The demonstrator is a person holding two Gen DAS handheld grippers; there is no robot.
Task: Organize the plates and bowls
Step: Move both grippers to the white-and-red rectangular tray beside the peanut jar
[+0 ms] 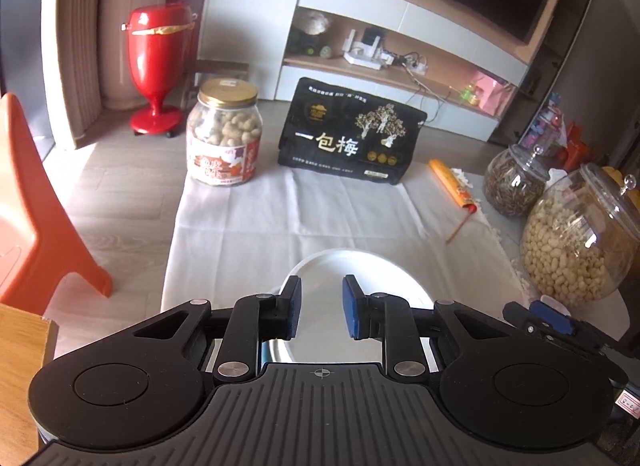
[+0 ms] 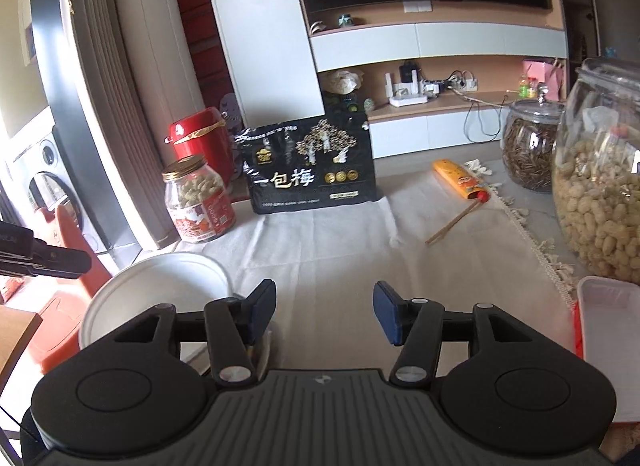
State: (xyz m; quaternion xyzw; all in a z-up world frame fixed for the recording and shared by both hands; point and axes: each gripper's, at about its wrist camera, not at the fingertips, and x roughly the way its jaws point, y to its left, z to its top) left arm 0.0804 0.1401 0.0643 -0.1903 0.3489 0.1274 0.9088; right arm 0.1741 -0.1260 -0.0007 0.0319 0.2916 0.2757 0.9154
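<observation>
your left gripper (image 1: pixel 321 306), jaws apart and empty, hangs right over the white bowl (image 1: pixel 360 278); right gripper (image 2: pixel 325 312), wide and empty, has it off left.

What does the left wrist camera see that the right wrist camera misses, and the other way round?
Only the left wrist view shows the orange stool's legs and the red bin's wheeled base.

Only the right wrist view shows a washing machine at far left and a white tray at the right edge.

Both share the white bowl, the gold-lidded snack jar, the black pouch, the orange packet and two glass jars. The left tool is open with the bowl showing between its fingers; the right tool is open over bare cloth.
</observation>
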